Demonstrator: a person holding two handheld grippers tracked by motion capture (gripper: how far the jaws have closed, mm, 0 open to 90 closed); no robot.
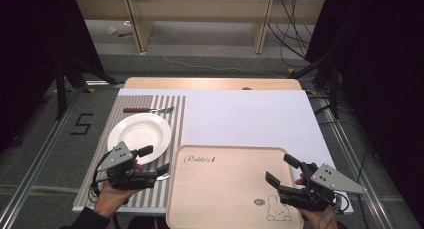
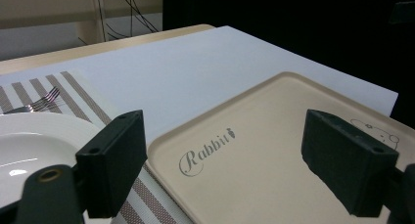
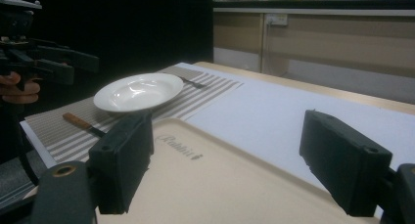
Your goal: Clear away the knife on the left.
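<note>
So the round white ceramic plate (image 1: 139,132) sits on the striped woven placemat (image 1: 176,114), left of the beige rectangular plastic tray (image 1: 225,189); the wooden-handled fork (image 1: 148,110) lies behind the plate.

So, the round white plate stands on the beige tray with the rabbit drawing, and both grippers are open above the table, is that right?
Not quite. The round white plate stands on the striped grey placemat, left of the beige tray with the rabbit drawing, as the high view shows. The rest holds: the left gripper and right gripper are both open.

floor: grey floor (image 1: 210,51) beyond the counter, cables (image 1: 290,26) trailing across it, a black "5" (image 1: 81,124) marked at left
furniture: pale wooden desk legs (image 1: 137,21) at the back
sides: black curtains (image 1: 35,44)
light: dim
</note>
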